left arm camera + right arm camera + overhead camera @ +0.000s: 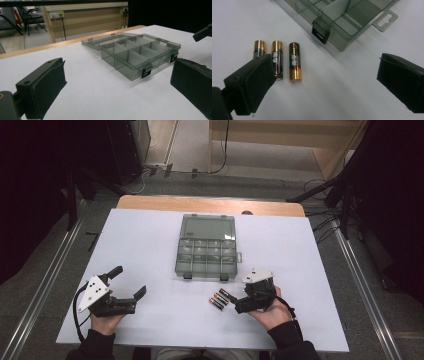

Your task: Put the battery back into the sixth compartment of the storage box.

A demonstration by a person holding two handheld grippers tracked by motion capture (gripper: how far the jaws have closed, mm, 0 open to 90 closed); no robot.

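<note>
Three AA batteries (218, 300) lie side by side on the white table (150, 245), just in front of a smoky clear organizer box (206, 252) whose lid lies open toward the back. My right gripper (234, 301) is open right beside the batteries, jaws pointing at them. In the right gripper view the batteries (294, 61) lie left of centre; the left jaw covers part of two, and my gripper (324, 82) holds nothing. My left gripper (130, 281) rests open at the front left, empty. The left gripper view looks between its wide jaws (117, 85) at the box (140, 53).
The box has several empty compartments and two black latches (320, 31) on its near side. The other gripper's jaw tip (202, 32) pokes into the left gripper view at the upper right. A wooden table edge (210, 204) runs behind the white surface.
</note>
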